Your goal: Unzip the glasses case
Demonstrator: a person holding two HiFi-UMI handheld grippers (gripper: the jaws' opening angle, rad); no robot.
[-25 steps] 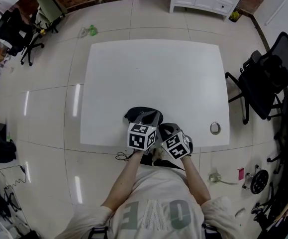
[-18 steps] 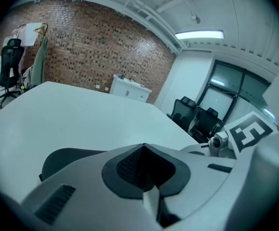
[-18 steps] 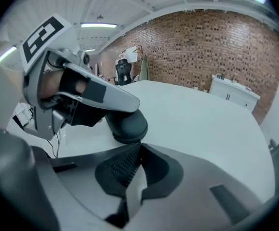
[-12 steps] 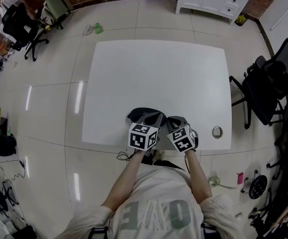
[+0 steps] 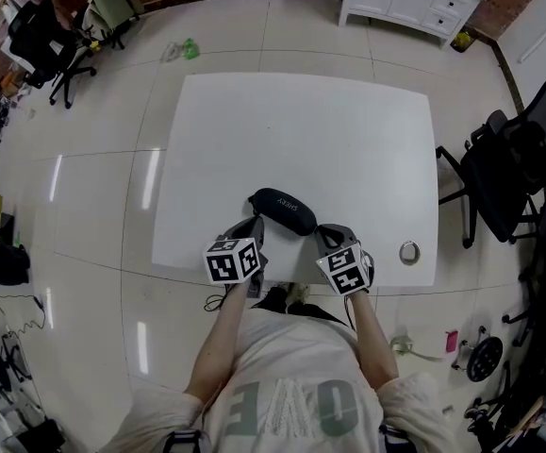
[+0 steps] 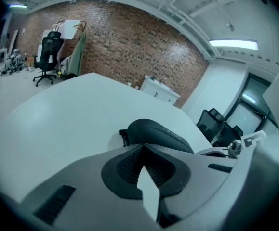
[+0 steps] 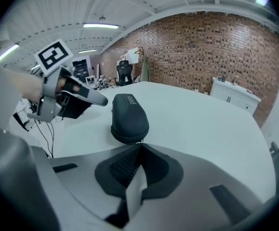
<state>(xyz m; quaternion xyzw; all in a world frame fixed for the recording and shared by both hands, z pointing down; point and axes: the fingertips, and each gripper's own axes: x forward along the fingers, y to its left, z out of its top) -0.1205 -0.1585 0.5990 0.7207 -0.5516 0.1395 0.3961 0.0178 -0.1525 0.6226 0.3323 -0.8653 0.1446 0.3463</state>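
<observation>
Evidently the unzipping proper has not begun: the case looks fully closed, and both tools sit at its ends as if setting up.

Furthest left, the left gripper has its jaws pressed together with nothing between them. Its tips sit just beside the left end of the case, where a small dark tab sticks out. Whether they touch the case cannot be told.

In the middle, the black glasses case lies flat on the white table, near the front edge and slanting down to the right in the head view.

To its right, the right gripper is also closed, its tips right against the case's near end. A tiny pale glint shows there, possibly the zip pull. Whether the jaws have actually nipped it is too small to make out.

Further right, well apart, a small round object rests near the table's edge.

The next move probably calls for the left gripper to steady the case. The right would then need a sure pinch on the pull and a draw along the seam, following its curve so that the case does not slide.
</observation>
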